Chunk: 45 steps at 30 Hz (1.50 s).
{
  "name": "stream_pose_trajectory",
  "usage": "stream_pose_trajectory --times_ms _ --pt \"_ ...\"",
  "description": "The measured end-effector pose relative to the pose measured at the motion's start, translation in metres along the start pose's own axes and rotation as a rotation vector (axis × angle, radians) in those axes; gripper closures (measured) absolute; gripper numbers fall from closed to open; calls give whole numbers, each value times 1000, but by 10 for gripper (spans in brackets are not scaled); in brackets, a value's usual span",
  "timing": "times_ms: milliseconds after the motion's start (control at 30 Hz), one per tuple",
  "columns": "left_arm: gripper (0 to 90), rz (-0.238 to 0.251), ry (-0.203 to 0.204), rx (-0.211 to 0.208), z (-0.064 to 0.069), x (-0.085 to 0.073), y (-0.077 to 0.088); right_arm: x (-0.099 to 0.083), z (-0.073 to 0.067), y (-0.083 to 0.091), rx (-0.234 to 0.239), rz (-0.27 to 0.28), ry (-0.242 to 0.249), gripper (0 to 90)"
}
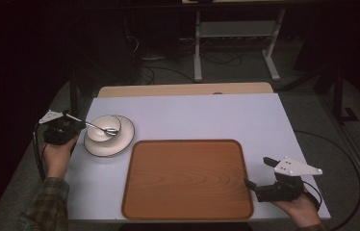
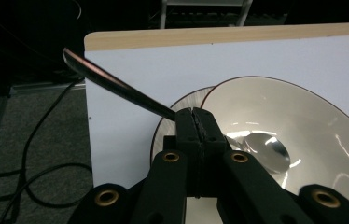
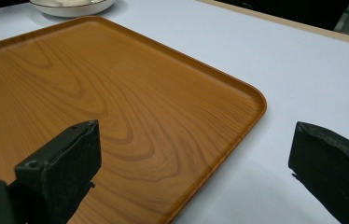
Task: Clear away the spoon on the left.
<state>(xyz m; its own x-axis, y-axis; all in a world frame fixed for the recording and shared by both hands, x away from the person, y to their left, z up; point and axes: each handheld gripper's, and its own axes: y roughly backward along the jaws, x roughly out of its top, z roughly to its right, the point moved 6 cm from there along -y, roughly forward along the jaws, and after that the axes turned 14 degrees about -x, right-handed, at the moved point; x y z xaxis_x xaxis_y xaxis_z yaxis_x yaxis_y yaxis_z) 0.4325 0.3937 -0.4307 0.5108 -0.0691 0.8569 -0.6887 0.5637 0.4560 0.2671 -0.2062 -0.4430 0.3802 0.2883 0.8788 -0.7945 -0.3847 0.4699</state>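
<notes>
The left gripper (image 2: 196, 128) has black jaws with brass-coloured screw holes. The right gripper (image 1: 264, 175) carries a grey three-cornered plate. A plaid sleeve (image 1: 45, 204) covers the left forearm.

We count one wooden tray (image 1: 187, 180), one plate (image 1: 125, 137), one bowl (image 1: 99, 129) and one spoon (image 1: 105, 129) on one table (image 1: 216, 115). We also count two grippers: the left gripper (image 1: 74, 122) and the right gripper (image 1: 257, 173).

No legible text, label, brand, number or sign appears on any surface in the three views.
</notes>
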Motion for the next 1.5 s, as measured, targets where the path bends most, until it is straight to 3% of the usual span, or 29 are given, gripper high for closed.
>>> stream_pose_trajectory --times_ms 400,633,867,1000,1167,1367,1500 --pt "896 10 13 3 -7 11 -9 0 1 0 -6 0 1 19" --pt "875 24 20 -4 -1 11 -6 0 1 1 -7 2 3 19" --pt "681 25 19 1 4 7 -1 0 0 1 -8 3 5 20" --pt "519 59 51 -6 2 8 3 0 -1 2 -9 2 8 20" --pt "358 56 81 -28 -2 8 -2 0 -1 1 -6 1 7 20" --pt "350 44 80 -33 -6 9 -16 0 -1 0 -8 0 3 20" --pt "391 42 94 -40 -9 7 -21 -1 -1 -1 -7 -5 1 20"
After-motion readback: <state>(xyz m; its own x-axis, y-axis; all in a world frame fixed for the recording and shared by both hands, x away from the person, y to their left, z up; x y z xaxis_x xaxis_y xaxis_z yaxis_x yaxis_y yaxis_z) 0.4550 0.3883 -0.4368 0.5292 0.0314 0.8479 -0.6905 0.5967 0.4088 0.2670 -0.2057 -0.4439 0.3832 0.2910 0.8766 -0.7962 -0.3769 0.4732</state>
